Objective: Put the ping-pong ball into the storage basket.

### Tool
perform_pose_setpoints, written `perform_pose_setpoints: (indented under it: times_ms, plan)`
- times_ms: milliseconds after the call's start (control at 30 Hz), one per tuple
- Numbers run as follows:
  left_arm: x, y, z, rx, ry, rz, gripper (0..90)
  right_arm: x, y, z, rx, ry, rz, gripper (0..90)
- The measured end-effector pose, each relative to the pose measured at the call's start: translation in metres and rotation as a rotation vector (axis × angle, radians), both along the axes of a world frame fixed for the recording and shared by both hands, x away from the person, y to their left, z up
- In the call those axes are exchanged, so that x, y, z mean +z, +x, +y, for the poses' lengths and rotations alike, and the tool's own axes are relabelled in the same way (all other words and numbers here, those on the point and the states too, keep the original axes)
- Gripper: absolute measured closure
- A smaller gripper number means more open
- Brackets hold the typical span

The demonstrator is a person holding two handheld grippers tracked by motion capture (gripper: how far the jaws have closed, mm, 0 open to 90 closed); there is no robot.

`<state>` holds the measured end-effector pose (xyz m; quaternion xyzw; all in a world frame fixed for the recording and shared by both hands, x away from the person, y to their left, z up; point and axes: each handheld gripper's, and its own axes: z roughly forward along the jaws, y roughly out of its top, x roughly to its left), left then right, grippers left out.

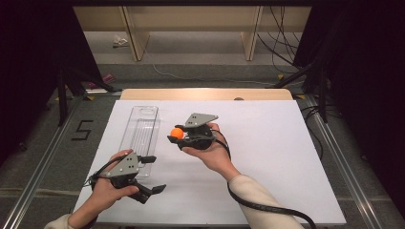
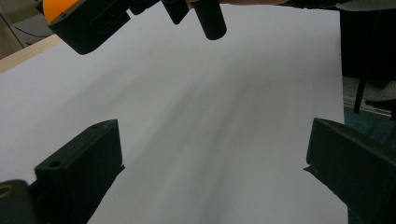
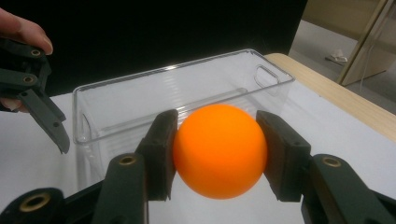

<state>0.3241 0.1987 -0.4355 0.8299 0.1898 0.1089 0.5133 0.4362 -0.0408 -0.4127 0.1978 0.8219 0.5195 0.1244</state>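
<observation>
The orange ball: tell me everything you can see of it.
The orange ball is a smooth, matte, plain sphere, plastic by its look, with no markings. The right gripper is shut on it, one black pad pressing each side, holding it above the white table cover beside the clear plastic bin. Nothing else touches it.

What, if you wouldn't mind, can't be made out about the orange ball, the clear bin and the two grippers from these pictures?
- Orange ball: its underside is hidden in the right gripper view; the right gripper covers both sides.
- Orange ball, left gripper view: cut off by the top edge.
- Clear bin: its near end is hidden by the left gripper in the high view, and part of its floor by the ball in the right gripper view.
</observation>
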Motion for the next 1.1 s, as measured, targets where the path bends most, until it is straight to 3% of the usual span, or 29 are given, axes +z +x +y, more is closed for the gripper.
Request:
perform_pose_setpoints:
  times_ms: [1100]
  plan:
    - [0.0,0.0,0.0,-0.002,0.0,0.0,3.4,0.001,0.004,0.012,0.004,0.004,0.003,51.7]
